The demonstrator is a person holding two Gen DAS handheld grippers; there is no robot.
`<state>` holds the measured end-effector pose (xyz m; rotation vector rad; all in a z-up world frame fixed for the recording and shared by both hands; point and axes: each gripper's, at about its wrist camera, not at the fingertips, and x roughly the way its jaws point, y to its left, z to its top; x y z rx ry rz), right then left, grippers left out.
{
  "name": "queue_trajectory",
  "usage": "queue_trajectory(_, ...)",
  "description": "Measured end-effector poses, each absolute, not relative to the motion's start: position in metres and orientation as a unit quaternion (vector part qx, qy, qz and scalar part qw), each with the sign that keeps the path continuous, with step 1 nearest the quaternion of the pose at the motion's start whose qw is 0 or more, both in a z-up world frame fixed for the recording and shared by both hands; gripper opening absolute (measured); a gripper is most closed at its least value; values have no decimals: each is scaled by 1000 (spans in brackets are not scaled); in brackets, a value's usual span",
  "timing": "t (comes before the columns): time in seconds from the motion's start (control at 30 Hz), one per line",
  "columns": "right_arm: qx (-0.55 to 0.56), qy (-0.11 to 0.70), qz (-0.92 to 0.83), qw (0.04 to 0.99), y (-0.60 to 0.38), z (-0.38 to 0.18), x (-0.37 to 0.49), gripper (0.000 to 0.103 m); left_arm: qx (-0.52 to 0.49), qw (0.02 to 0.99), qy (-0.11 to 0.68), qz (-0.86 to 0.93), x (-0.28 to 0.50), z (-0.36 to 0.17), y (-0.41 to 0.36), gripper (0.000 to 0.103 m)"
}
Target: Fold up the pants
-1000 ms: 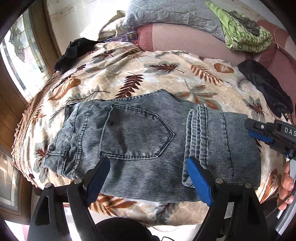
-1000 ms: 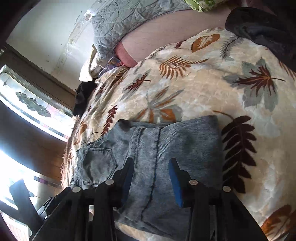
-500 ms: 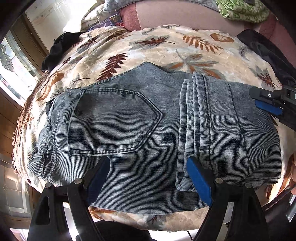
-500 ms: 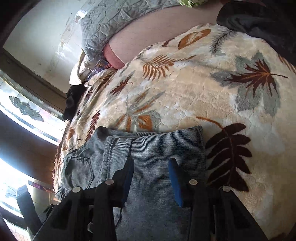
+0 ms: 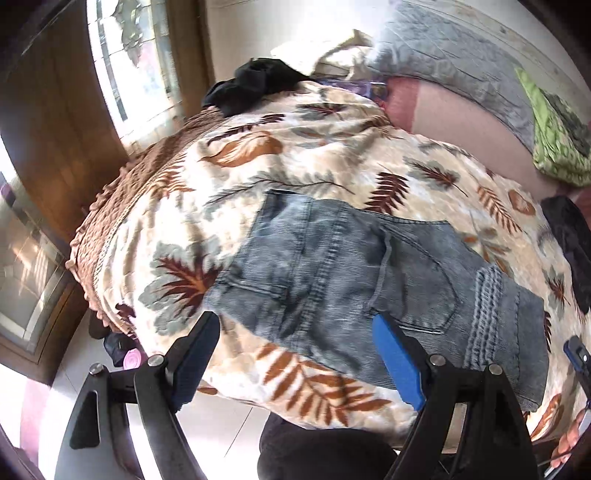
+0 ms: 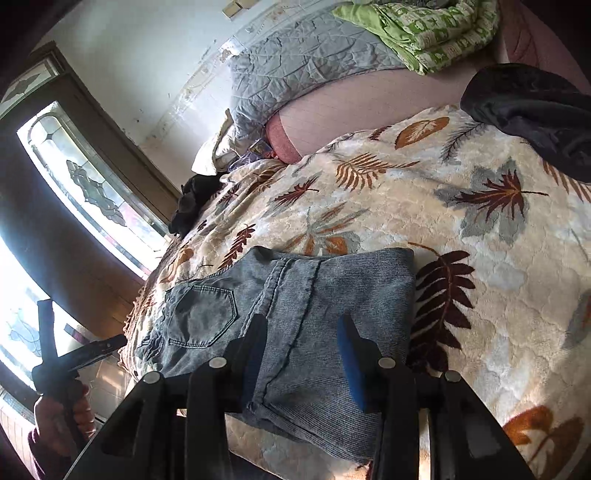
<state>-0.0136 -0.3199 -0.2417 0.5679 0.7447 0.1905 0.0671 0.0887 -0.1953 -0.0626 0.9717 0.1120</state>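
Note:
The folded grey-blue jeans [image 5: 373, 284] lie flat on the leaf-patterned blanket [image 5: 295, 166], back pocket up; they also show in the right wrist view [image 6: 295, 317]. My left gripper [image 5: 295, 354] is open and empty, above the near left edge of the jeans. My right gripper [image 6: 303, 354] is open and empty, just above the jeans' near right part. The left gripper and the hand holding it [image 6: 62, 362] appear at the far left of the right wrist view.
A black garment [image 5: 258, 85] lies at the bed's far corner by the window. A grey quilted pillow [image 6: 306, 66] and green folded cloth [image 6: 428, 29] sit at the headboard. A dark garment [image 6: 535, 110] lies at the right. The bed edge drops to tiled floor [image 5: 221, 435].
My left gripper has pulled back and swung left, away from the jeans. My right gripper has lifted back a little. The jeans stay in place.

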Motion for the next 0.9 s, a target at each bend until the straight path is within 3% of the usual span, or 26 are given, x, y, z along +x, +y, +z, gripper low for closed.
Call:
queue_trajectory(0.2, 290, 354, 95, 884, -328, -244, -19, 43, -109, 858, 483, 135, 55, -214, 181, 85)
queue_trajectory(0.3, 303, 352, 91, 881, -331, -246, -18, 54, -158, 842, 493, 152, 51, -225, 207, 85)
queue_trajectory(0.9, 265, 361, 91, 890, -316, -248, -10, 56, -283, 789, 541, 72, 113, -279, 195, 85)
